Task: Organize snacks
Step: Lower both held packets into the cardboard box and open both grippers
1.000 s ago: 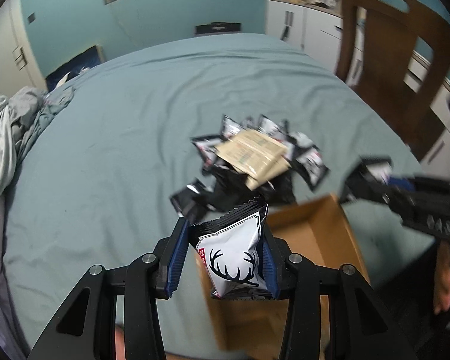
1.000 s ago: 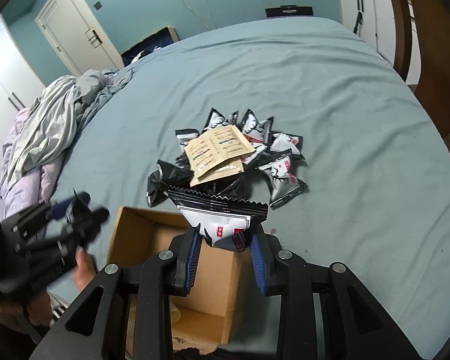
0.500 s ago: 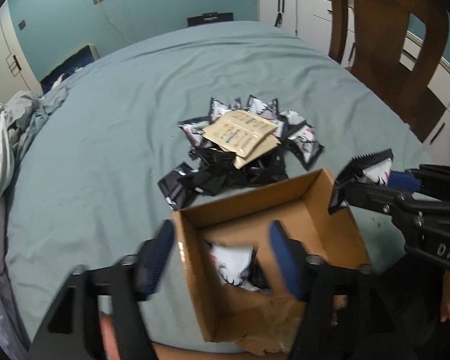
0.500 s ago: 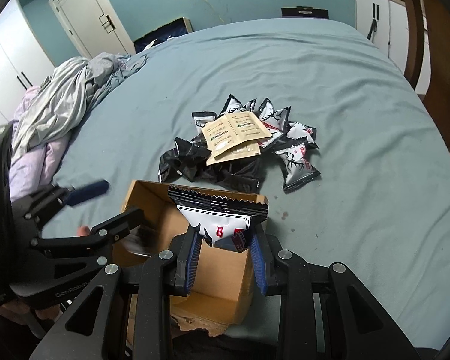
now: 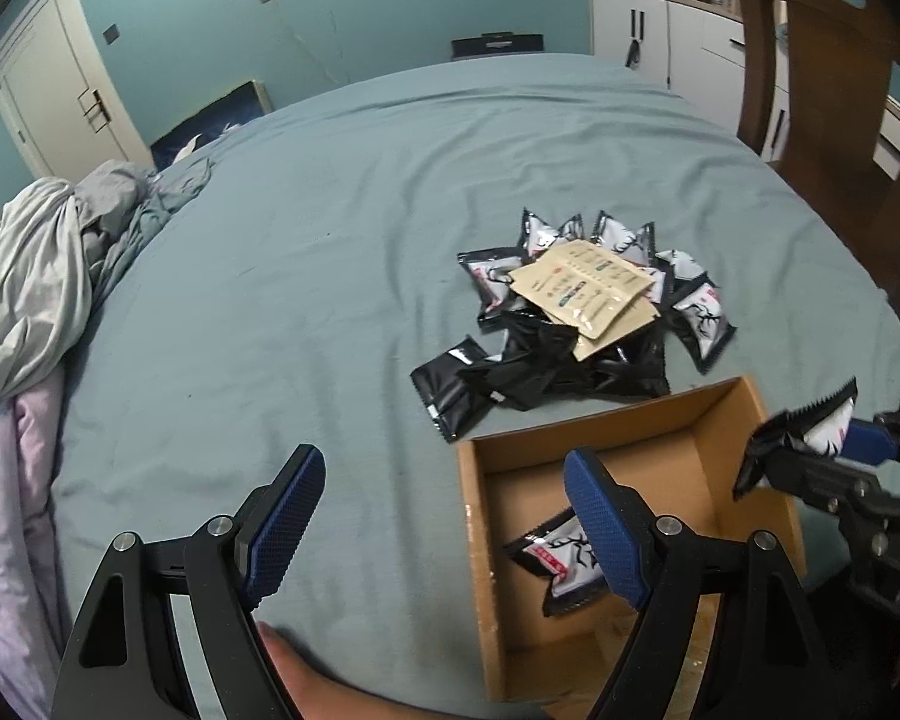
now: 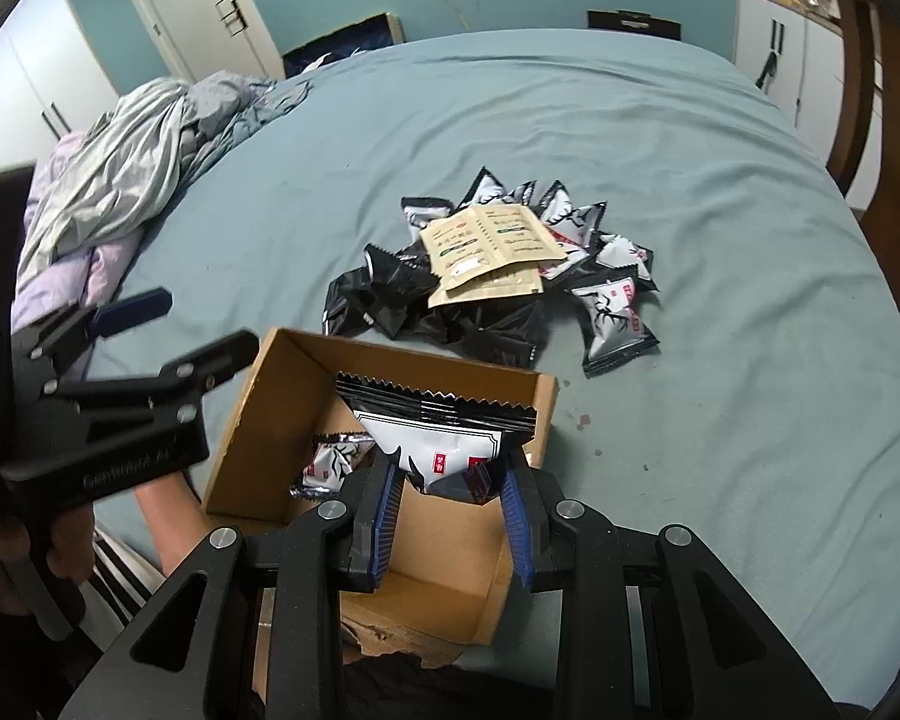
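Here — teal bedsheet (image 5: 342,252), teal walls (image 5: 168,6).

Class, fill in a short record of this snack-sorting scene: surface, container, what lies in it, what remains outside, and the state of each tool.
Surface: bed sheet
Container: cardboard box, open-topped
In box: one snack packet
Outside box: packet pile with tan sachets on top
Left tool: jaws opening, nothing between them
Right tool: shut on held packet, above the box

The left gripper's finger hides part of the packet in the box (image 5: 561,558); print on the tan sachets (image 5: 582,288) appears too small to read.
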